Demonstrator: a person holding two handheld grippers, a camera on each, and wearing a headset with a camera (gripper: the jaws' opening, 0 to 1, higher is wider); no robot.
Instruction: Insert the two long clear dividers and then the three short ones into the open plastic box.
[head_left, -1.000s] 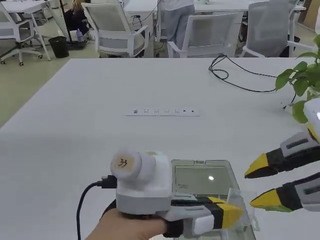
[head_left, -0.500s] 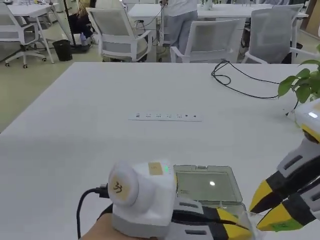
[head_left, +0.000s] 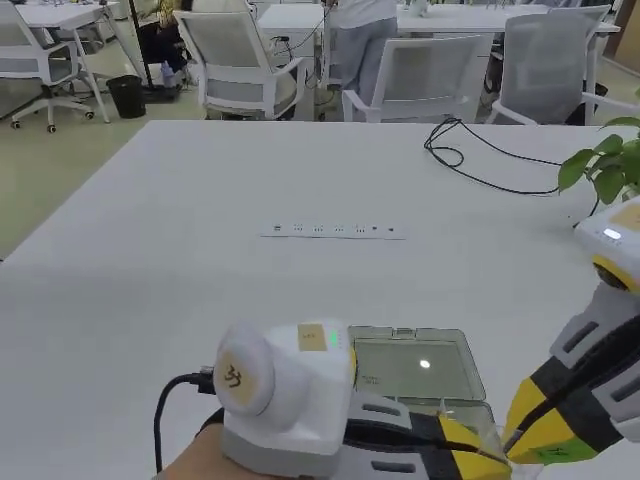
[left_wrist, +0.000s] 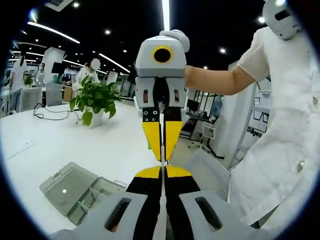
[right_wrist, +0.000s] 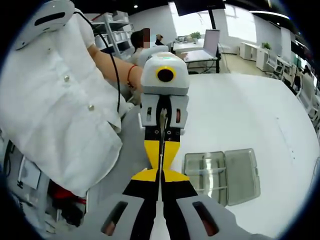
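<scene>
The open clear plastic box lies on the white table near its front edge, lid flat on the far side. It also shows in the left gripper view as the box and in the right gripper view as the box. Just in front of it, my left gripper and right gripper meet tip to tip. Both are shut on one clear divider, held between them above the box's near side. In the gripper views the divider is edge-on, a thin line between my left gripper and right gripper.
A flush socket strip sits mid-table, and a black cable loops at the back right. A potted plant stands at the right edge. Office chairs line the far side.
My right gripper, open a second ago, came in from the right, lowered and shut on the divider that my left gripper holds. The left gripper barely moved.
</scene>
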